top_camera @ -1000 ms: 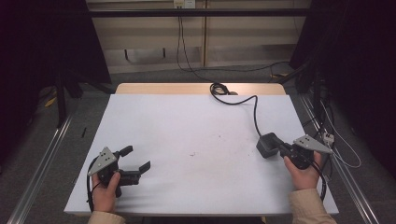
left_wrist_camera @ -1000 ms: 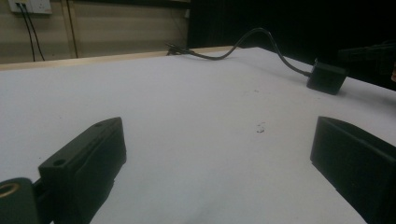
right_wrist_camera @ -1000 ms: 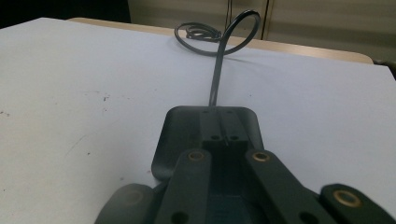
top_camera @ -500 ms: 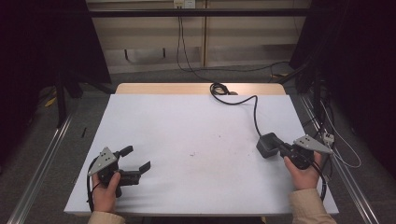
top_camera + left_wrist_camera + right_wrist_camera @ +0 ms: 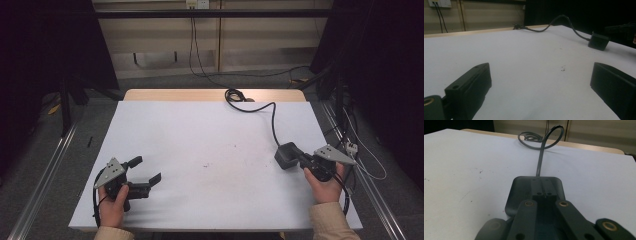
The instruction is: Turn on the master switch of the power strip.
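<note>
A power adapter is set on the table just before the right gripper. Its cable is led away beyond it. The left gripper is held well apart, across the table.

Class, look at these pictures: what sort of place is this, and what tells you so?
Probably a lab or recording workspace: a bare white table, wall sockets with cables hanging down, and a person's hands holding a left gripper and right gripper.

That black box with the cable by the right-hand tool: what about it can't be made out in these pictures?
- Black rounded box: in the right gripper view the right gripper covers its near part, so whether the pads press it is hidden.
- Black cable: its coiled far end at the white table edge is too small in the high view to show any plug.
- Left gripper: its open jaws are cut off by the bottom edge.
</note>
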`<state>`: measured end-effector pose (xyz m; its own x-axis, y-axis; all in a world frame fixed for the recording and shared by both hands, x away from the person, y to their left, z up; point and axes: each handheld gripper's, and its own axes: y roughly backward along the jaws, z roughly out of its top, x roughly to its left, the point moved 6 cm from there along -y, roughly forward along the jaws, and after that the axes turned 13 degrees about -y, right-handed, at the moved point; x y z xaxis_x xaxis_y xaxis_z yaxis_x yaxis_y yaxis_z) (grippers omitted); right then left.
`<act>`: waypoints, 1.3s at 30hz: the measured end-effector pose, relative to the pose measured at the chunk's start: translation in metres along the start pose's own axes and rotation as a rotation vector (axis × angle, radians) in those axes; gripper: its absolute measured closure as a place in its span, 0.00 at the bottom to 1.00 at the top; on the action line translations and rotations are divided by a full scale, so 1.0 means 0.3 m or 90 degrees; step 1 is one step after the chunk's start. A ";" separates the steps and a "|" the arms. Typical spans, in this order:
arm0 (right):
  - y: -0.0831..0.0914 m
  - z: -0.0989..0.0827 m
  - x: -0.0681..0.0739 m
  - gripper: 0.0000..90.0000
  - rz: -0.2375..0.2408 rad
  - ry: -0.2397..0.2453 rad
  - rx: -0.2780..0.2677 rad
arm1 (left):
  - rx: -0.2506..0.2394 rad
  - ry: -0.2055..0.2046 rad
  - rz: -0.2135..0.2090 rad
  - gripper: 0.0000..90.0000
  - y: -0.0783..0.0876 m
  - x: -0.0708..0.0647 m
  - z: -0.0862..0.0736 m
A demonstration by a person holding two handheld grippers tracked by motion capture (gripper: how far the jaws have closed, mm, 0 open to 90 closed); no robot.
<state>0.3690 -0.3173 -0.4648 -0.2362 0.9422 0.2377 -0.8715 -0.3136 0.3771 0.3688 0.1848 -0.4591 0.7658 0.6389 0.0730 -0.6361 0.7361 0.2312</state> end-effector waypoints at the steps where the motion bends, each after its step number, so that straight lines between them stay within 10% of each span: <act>1: 0.000 0.000 0.000 1.00 0.000 -0.001 0.000 | 0.000 -0.001 0.000 0.04 0.000 0.000 0.000; 39: 0.001 -0.003 -0.001 1.00 0.005 0.003 -0.002 | 0.000 0.000 -0.003 0.04 0.000 -0.003 0.000</act>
<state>0.3686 -0.3175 -0.4654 -0.2443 0.9404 0.2366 -0.8709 -0.3201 0.3730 0.3681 0.1842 -0.4590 0.7684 0.6359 0.0714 -0.6329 0.7388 0.2314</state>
